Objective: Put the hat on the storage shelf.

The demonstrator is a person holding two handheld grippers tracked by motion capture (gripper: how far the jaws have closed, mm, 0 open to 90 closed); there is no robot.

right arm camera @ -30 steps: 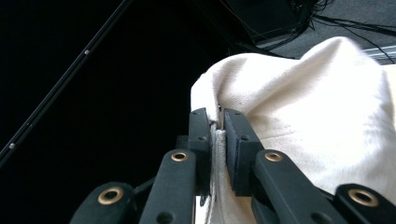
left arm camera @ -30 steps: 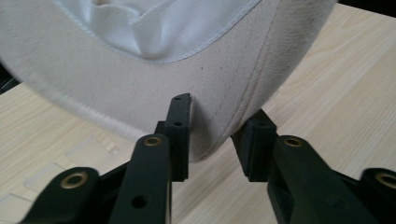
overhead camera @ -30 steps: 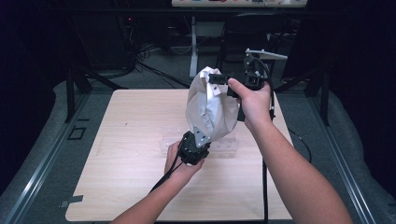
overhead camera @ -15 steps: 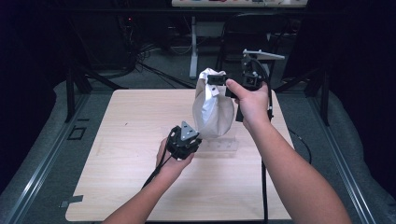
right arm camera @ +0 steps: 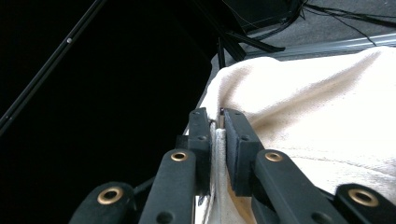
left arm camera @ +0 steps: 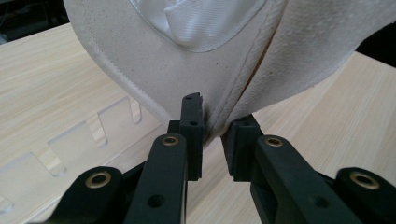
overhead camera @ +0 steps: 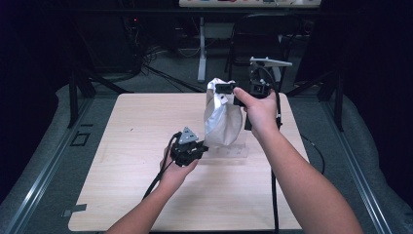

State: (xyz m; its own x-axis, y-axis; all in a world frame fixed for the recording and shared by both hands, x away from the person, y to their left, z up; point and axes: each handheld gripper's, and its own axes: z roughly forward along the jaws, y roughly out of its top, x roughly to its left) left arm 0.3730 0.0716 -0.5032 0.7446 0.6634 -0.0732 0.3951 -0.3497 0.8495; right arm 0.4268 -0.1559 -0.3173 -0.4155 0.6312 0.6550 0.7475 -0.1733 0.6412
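Hanging over the far half of the wooden surface, the cream cloth bag runs near vertical along its long axis, top edge up, rounded bottom just above the surface. Right tool is clamped on the bag's top hem; the right gripper view shows both pads pressing the folded cloth. Left tool sits at the bag's bottom corner; its jaws have just been closing, the corner seam lies between the pads, with a narrow gap visible beside one pad. Clear slotted acrylic plate lies flat directly under the bag, just beside the left tool. Chair and cables stand beyond the far edge, well apart.
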